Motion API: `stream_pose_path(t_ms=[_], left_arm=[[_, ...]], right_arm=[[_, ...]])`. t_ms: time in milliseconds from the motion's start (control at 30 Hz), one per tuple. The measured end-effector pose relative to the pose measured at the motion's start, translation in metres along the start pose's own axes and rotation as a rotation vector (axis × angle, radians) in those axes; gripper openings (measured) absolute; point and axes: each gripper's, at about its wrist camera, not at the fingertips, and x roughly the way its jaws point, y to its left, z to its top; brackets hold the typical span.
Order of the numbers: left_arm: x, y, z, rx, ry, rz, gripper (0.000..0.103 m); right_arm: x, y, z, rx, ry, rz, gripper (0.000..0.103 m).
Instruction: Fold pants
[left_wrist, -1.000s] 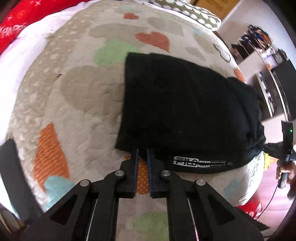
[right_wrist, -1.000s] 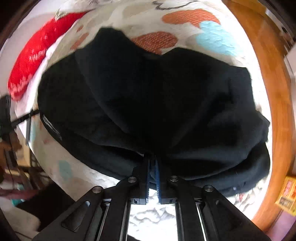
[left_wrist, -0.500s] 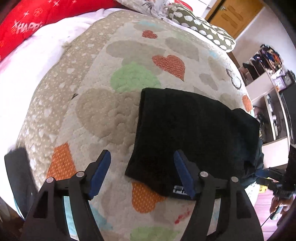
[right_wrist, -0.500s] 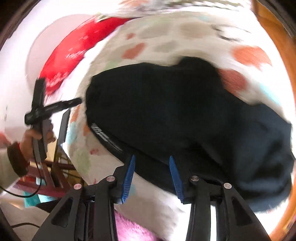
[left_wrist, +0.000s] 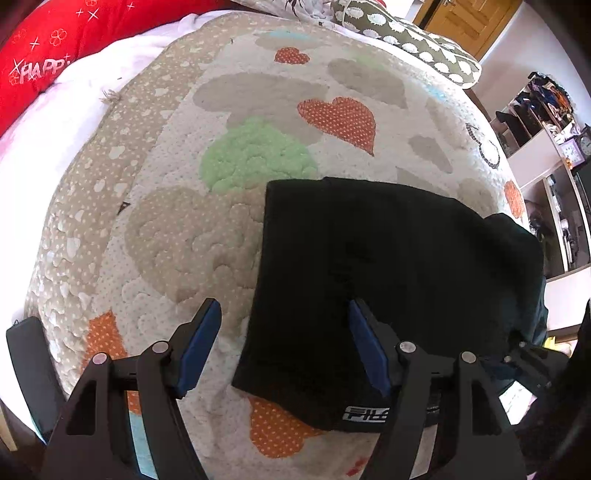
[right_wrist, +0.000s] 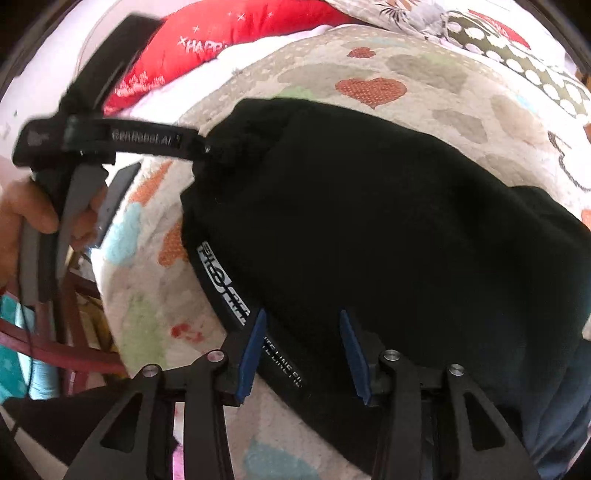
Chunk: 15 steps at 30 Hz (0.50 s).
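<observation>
Folded black fabric pants (left_wrist: 388, 280) lie on heart-patterned quilted bedspread (left_wrist: 229, 155), near bed's front edge. Long axis runs left-right in your left wrist view; printed white-lettered waistband (right_wrist: 221, 284) along near edge. Your left tongs (left_wrist: 284, 343) released, straddling pants' left corner. Your right tongs (right_wrist: 301, 350) just been opening, pads clear, waistband between them.

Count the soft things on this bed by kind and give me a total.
Folded black pants: 1
Heart-patterned quilted bedspread: 1
Red embroidered pillow: 1
Olive pillow with white dots: 1
Total: 4
</observation>
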Motion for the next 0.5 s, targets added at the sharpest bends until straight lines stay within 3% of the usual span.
stream_pose_path(t_ms=[200, 333, 400, 500], left_arm=[[0.002, -0.007, 0.007, 0.025, -0.004, -0.001, 0.07], [0.004, -0.012, 0.011, 0.045, -0.008, 0.003, 0.07], [0.005, -0.013, 0.013, 0.051, -0.007, 0.0, 0.07], [0.007, -0.016, 0.014, 0.068, -0.005, 0.007, 0.07]], right_arm=[[0.007, 0.017, -0.002, -0.113, -0.015, -0.104, 0.054], [0.007, 0.007, 0.007, -0.046, -0.031, -0.091, 0.053], [0.005, 0.003, 0.011, -0.029, -0.038, -0.094, 0.048], [0.007, -0.004, 0.017, -0.018, -0.043, -0.087, 0.029]])
